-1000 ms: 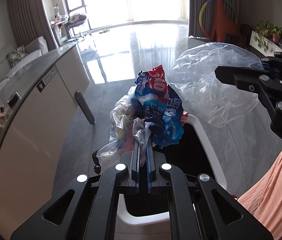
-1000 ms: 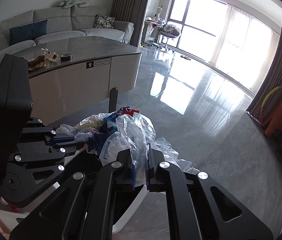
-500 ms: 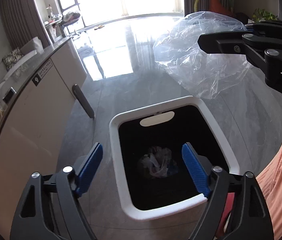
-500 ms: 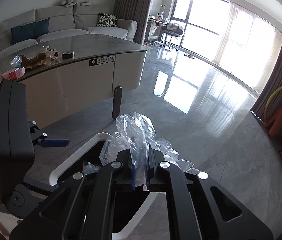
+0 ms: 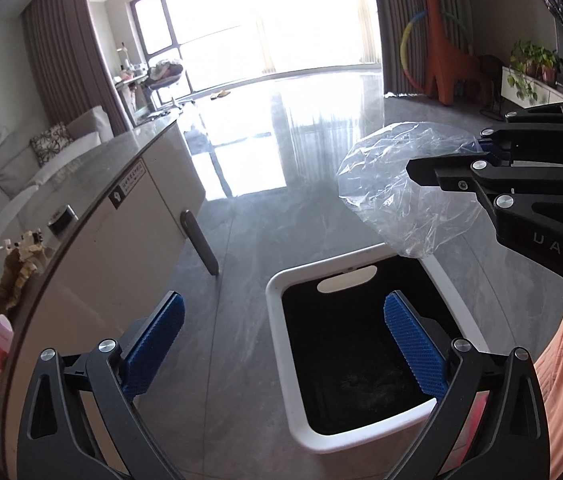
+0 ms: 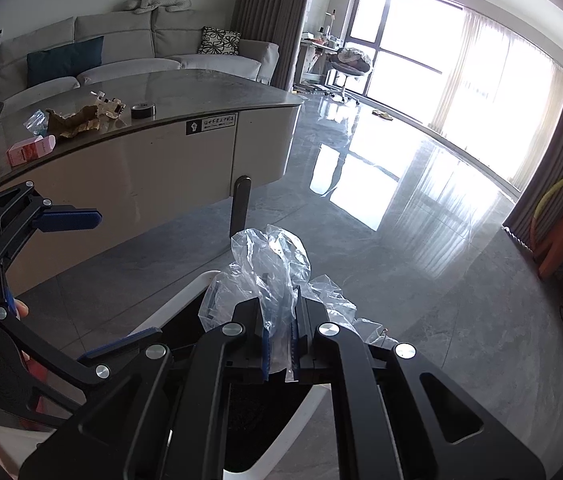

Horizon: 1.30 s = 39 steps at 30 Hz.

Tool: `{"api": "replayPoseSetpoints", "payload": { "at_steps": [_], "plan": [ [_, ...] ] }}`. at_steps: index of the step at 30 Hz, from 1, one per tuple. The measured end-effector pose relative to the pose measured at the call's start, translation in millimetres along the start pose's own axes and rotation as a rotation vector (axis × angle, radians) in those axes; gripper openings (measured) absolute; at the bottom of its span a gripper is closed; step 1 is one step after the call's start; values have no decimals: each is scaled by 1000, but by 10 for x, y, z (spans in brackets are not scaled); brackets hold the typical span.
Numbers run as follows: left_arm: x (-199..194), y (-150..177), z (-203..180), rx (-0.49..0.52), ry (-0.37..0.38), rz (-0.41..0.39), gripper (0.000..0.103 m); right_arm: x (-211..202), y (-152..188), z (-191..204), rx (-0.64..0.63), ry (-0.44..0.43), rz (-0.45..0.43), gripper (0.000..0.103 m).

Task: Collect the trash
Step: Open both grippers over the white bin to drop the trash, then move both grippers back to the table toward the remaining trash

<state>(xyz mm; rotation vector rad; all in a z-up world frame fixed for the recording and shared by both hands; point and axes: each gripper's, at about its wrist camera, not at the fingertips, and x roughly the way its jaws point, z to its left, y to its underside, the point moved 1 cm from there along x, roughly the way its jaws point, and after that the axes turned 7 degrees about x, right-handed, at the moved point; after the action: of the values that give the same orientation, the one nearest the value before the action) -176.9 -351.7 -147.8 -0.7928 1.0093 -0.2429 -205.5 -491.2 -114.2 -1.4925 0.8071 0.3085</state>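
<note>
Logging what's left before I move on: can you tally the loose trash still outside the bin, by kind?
Clear plastic bag, in the right gripper: 1
Crumpled brown paper on the counter: 1
Pink carton on the counter: 1
Small clear wrapper on the counter: 1
Total: 4

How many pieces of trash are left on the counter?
3 that I can make out: a pink carton near the edge, crumpled brown paper behind it, and a small clear wrapper beside that. More may be hidden.
</note>
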Motion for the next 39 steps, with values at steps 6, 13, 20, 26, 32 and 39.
{"api": "replayPoseSetpoints", "payload": {
  "at_steps": [6, 13, 20, 26, 32, 39],
  "plan": [
    [-174, 40, 161, 23, -49, -23, 99, 204, 80, 23, 40, -20, 28, 8],
    [-369, 75, 401, 25, -100, -48, 99, 473, 210, 181, 73, -32, 71, 8],
    [-450, 51, 453, 16, -101, -67, 99, 619, 341, 227, 89, -38, 122, 10],
    [-455, 48, 440, 11, -87, -68, 99, 661, 356, 222, 87, -36, 150, 15],
    [-454, 21, 442, 8, -84, -73, 99, 648, 344, 222, 95, -36, 143, 61],
    [-435, 14, 471, -5, -79, -74, 99, 638, 304, 265, 68, -6, 120, 99]
  ]
}}
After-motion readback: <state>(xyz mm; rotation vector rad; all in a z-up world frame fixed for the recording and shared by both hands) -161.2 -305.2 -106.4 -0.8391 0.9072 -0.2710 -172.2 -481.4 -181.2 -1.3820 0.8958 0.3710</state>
